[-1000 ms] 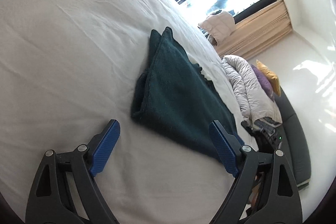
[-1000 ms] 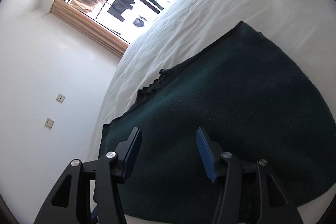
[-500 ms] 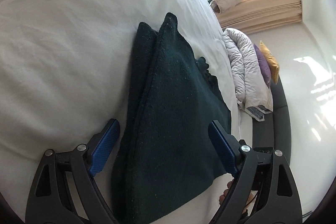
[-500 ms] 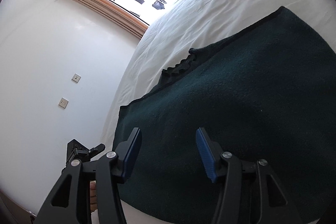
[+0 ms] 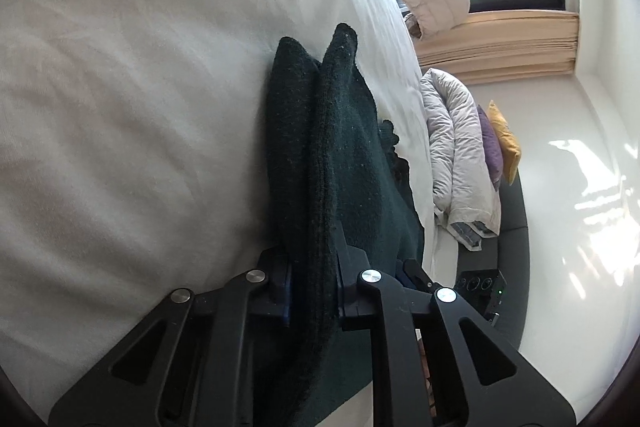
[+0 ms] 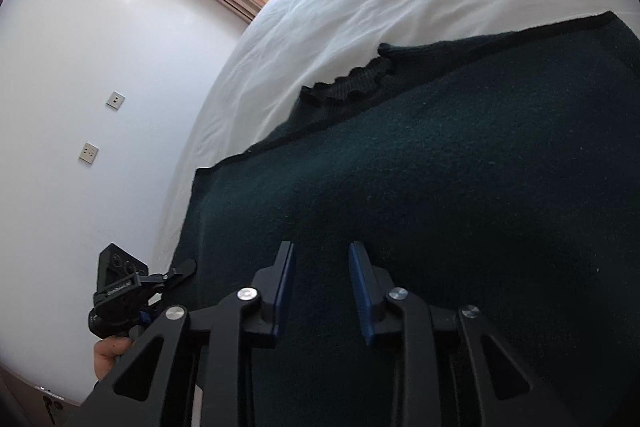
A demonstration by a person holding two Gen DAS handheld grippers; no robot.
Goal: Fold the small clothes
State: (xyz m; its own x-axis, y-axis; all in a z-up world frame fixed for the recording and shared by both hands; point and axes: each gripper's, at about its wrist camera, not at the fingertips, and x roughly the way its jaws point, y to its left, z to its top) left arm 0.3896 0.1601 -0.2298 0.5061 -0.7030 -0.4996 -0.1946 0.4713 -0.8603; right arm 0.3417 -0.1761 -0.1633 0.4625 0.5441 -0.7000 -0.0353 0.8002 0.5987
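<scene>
A dark green knitted garment (image 5: 336, 155) lies folded on the white bed (image 5: 120, 107). My left gripper (image 5: 314, 267) is shut on the near edge of its stacked layers, which run between the blue pads. In the right wrist view the same garment (image 6: 460, 187) spreads wide over the bed, its ribbed edge (image 6: 352, 83) toward the far side. My right gripper (image 6: 322, 267) hovers low over the cloth with its jaws partly apart and nothing between them. The left gripper (image 6: 132, 291) shows at the garment's left corner.
A rolled grey quilt (image 5: 456, 155) with purple and yellow cushions (image 5: 500, 143) lies on a dark sofa beside the bed. A beige jacket (image 5: 432, 7) sits by the window. A white wall with two sockets (image 6: 88, 151) runs along the bed's left side.
My left gripper has moved onto the garment's edge and closed on it. My right gripper's jaws have narrowed and it sits lower over the cloth.
</scene>
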